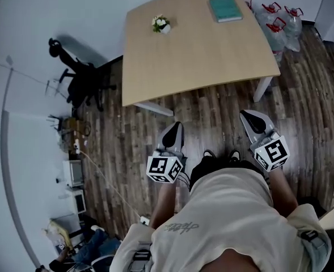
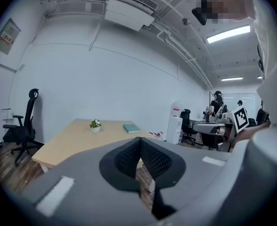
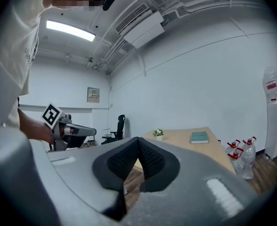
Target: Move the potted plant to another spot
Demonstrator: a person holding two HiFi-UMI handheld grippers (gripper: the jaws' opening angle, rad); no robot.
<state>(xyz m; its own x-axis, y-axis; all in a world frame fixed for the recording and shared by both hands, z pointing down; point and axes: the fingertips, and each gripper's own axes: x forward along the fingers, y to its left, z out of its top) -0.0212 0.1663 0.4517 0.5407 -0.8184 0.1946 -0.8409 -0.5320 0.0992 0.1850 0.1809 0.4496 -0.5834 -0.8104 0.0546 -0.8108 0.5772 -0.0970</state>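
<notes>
A small potted plant [image 1: 161, 24] with white flowers in a white pot stands near the far left corner of the light wooden table [image 1: 201, 55]. It also shows far off in the left gripper view as the potted plant [image 2: 95, 125] and in the right gripper view as the potted plant [image 3: 158, 133]. My left gripper [image 1: 176, 130] is shut and empty, held over the floor short of the table's near edge. My right gripper [image 1: 250, 118] is shut and empty too, near the table's right leg.
A teal book [image 1: 225, 8] lies on the table's far right. Water bottles [image 1: 280, 21] with red handles stand on the floor right of the table. A black office chair [image 1: 79, 78] sits to the left. Cables and boxes [image 1: 73, 171] line the left wall.
</notes>
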